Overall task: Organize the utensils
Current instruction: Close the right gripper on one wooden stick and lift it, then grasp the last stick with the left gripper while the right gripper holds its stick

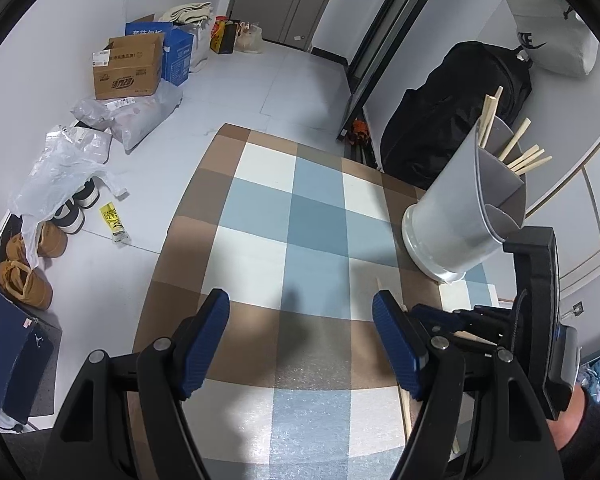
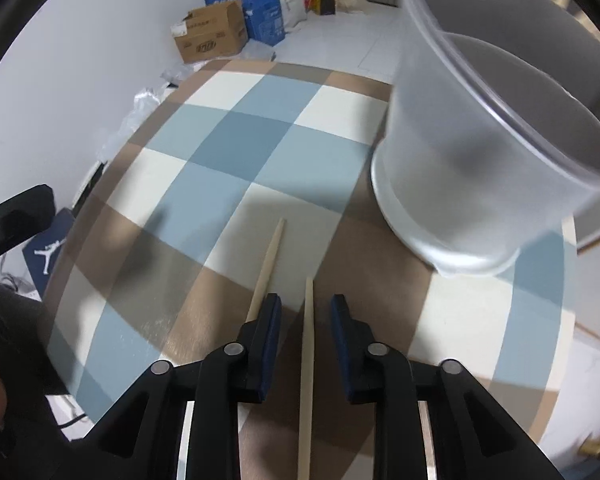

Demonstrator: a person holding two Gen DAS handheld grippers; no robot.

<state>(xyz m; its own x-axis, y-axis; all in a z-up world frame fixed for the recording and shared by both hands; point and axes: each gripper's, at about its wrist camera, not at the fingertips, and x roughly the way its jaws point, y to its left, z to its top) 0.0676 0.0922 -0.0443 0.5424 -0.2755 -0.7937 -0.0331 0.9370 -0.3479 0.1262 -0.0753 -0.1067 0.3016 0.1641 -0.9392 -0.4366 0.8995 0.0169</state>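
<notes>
Jordan Jumpman logo on the blue shoebox (image 1: 8, 340) at your far left, your left hand-held gripper (image 1: 300, 340) released over the checked desk (image 1: 260, 200), right hand-held gripper (image 2: 305, 316) straddling a chopstick (image 2: 306, 360) without clamping it, holder (image 1: 468, 208) with chopsticks rightmost.

1. Checked cloth (image 1: 300, 216) in brown, blue and cream squares, spread over the table.
2. Pale tiled floor (image 1: 236, 88) beyond the table's far edge.
3. Open cardboard box (image 1: 128, 70) against the white wall, just beside a blue carton (image 1: 178, 54).
4. Crumpled clear plastic bags (image 1: 60, 168) near the wall, partly over shoes.
5. Tan boots (image 1: 28, 280) at the left, near black-and-white sneakers (image 1: 76, 210).
6. Yellow packet (image 1: 114, 220) flat on the floor, apart from the shoes.
7. Dark blue shoebox (image 1: 8, 348) with a white jumping figure, at the lower left.
8. Black bag (image 1: 452, 108) upright behind the table, a grey pillow (image 1: 552, 28) above it.
9. Grey door (image 1: 284, 0) at the far end.
</notes>
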